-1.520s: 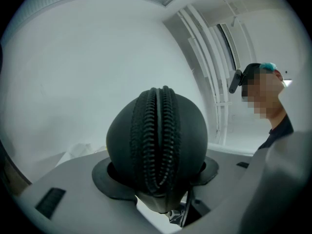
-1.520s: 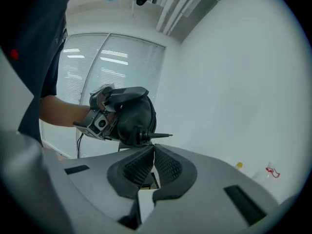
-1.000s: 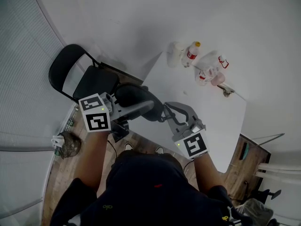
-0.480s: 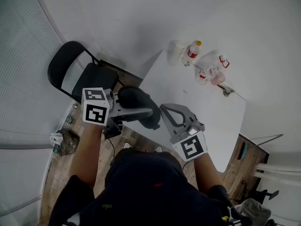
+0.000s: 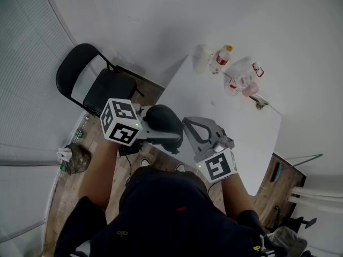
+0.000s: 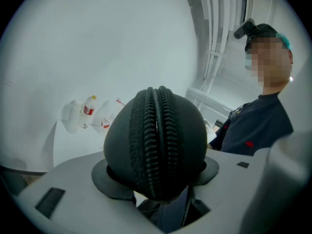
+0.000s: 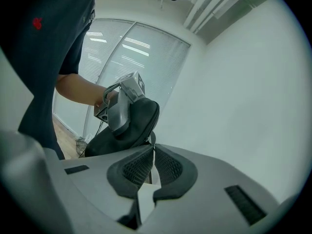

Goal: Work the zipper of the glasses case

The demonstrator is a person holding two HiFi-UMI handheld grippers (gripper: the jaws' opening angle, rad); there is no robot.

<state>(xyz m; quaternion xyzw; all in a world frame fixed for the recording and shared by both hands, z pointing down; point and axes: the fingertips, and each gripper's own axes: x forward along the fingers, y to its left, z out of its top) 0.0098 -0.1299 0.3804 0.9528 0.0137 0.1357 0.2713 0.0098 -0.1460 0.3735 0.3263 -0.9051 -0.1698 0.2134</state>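
- The glasses case [image 5: 163,123] is a black, matte, rounded shell. A ribbed black zipper [image 6: 157,130] runs along its seam.
- It is held in the air in front of the person's body, beside the near edge of the white table [image 5: 241,116] and above the wooden floor.
- In the left gripper view the case shows end-on. Its domed end fills the middle, and the zipper climbs straight up and over that end. The long axis therefore runs along the left gripper's jaws, away from that camera.
- The left gripper [image 5: 161,135] is clamped on the case, with one pad [image 6: 108,177] pressing on each flank.
- The right gripper [image 7: 152,147] has its jaws together, nipping the small dark zipper pull [image 7: 151,139] at the case's lower edge.
- In the right gripper view the case slants from lower left to upper right.
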